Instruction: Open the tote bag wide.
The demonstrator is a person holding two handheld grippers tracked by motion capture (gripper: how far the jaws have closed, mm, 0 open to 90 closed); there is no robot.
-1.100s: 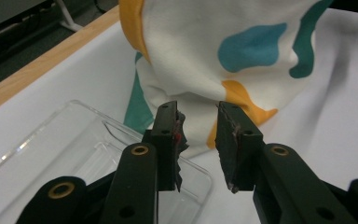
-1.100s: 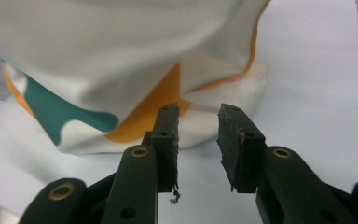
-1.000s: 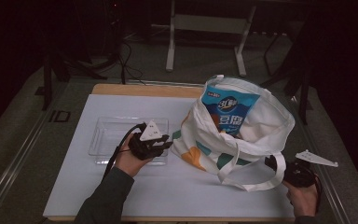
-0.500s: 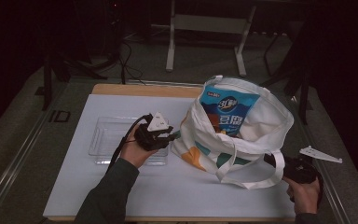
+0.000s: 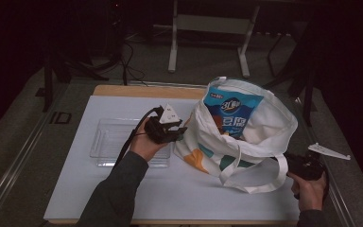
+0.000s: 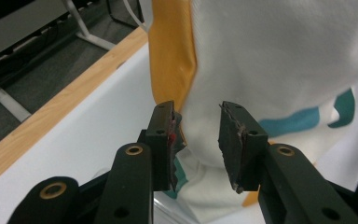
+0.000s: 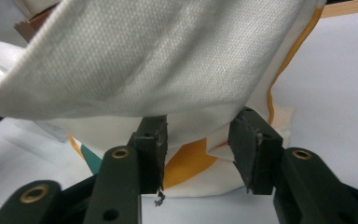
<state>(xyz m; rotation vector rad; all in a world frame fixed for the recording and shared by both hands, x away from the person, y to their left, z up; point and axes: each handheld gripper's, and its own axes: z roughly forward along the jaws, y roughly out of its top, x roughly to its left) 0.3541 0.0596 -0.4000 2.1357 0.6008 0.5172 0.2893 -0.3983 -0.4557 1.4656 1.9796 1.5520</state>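
Tote bag [image 5: 246, 137]: white cloth with orange and teal patches, slumped on the white surface [image 5: 123, 198], mouth open upward, right of centre.
Blue packet [image 5: 231, 111]: upright inside the bag, top sticking out above the rim.
Bag handle [image 5: 260, 175]: white loop drooping off the near right side toward the right gripper.
Left gripper [image 5: 182, 132]: held in the left hand against the bag's left side wall; in the left gripper view [image 6: 198, 140] fingers [image 6: 162, 135] spread, bag cloth bulging into the gap, left pad touching a fold, right pad clear of it; jaws just opened a little, no firm pinch visible.
Right gripper [image 5: 288, 163]: low at the bag's near right corner; in the right gripper view [image 7: 198, 149] fingers [image 7: 249, 149] spread under a sagging band of white cloth, nothing pinched; jaws just closing somewhat.
Clear tray [image 5: 108, 146]: shallow, lying on the surface just left of the bag, beneath the left hand.
Surface edge: wooden strip [image 5: 142, 91] along the far side.
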